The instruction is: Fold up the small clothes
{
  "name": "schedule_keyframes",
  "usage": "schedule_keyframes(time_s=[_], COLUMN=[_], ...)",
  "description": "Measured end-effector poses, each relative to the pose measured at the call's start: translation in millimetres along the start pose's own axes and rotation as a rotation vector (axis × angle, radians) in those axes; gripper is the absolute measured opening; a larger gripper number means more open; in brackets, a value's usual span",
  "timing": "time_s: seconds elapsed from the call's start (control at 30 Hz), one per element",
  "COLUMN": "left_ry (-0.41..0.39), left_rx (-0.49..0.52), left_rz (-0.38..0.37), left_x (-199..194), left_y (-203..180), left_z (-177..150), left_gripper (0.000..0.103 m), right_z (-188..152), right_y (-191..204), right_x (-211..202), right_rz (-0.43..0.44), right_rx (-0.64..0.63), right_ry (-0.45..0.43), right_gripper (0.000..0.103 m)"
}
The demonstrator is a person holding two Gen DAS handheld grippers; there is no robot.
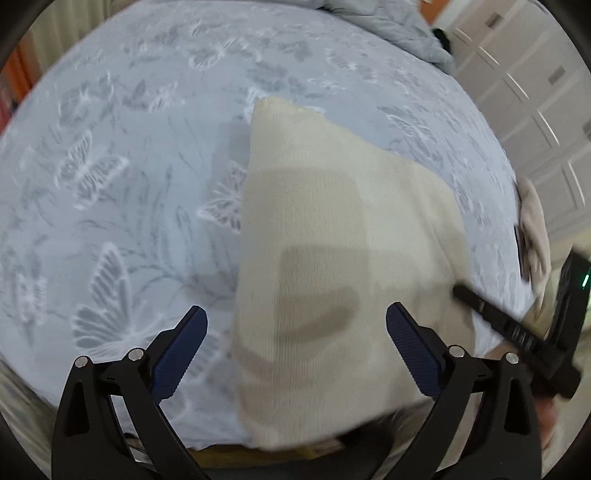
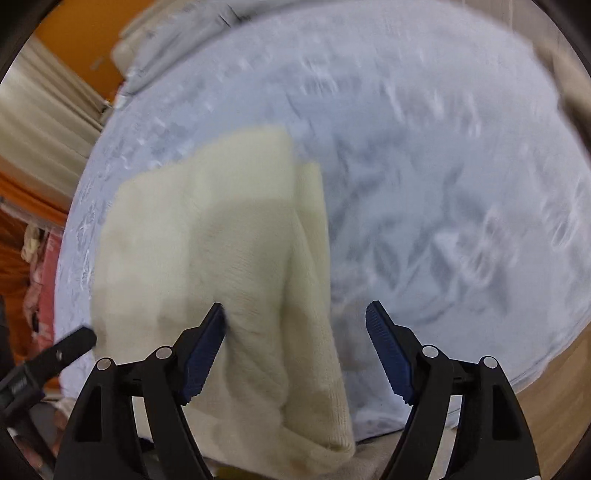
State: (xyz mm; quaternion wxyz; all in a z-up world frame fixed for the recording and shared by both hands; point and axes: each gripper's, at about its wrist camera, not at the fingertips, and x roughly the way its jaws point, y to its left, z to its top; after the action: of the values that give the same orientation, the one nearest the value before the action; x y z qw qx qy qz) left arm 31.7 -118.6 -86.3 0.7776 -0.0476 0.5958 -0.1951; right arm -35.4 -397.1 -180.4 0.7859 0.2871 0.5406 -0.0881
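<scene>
A cream knitted garment (image 1: 332, 240) lies folded on a light blue bedsheet with butterfly print (image 1: 110, 166), its near end hanging over the bed's front edge. My left gripper (image 1: 295, 354) is open and empty, hovering just above the garment's near part. The right gripper shows at the right of the left wrist view as a black finger (image 1: 491, 314) at the garment's right edge. In the right wrist view the garment (image 2: 221, 258) lies left of centre, with a folded strip along its right side. My right gripper (image 2: 295, 350) is open, above the garment's near right part. The view is motion-blurred.
A grey quilt (image 1: 388, 22) is bunched at the bed's far end. White cabinet doors (image 1: 535, 110) stand to the right. More clothing (image 1: 532, 229) lies at the bed's right edge. Orange wall and curtain (image 2: 44, 122) are left of the bed. Wooden floor (image 2: 554, 398) shows lower right.
</scene>
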Motion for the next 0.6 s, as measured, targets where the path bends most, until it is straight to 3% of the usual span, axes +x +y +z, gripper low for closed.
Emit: schedule_keyframes(time_s=[0.1,0.27,0.43,0.6], left_ry=[0.068,0.118,0.186,0.179], left_rx=[-0.071,-0.172,-0.277,-0.267], left_rz=[-0.006,-0.120,-0.229,-0.222], left_x=[29.4,52.5,71.2,69.5], left_y=[9.7,21.3,32.1,28.7], left_z=[8.8,12.7,9.6,8.7], left_gripper=[0.098,0.098,0.098,0.098], right_z=[2.1,6.6,5.9,8.3], right_y=[-11.9,-26.9,-20.5,-1.0], right_x=[13.3,32.5,34.2,33.9], right_rz=[0.116,0.225,0.219,0.163], right_rx=[0.080,0.156,0.127,0.064], right_ry=[0.086,0.170,0.171,0.126], right_gripper=[0.078,0.088,0.095,0.090])
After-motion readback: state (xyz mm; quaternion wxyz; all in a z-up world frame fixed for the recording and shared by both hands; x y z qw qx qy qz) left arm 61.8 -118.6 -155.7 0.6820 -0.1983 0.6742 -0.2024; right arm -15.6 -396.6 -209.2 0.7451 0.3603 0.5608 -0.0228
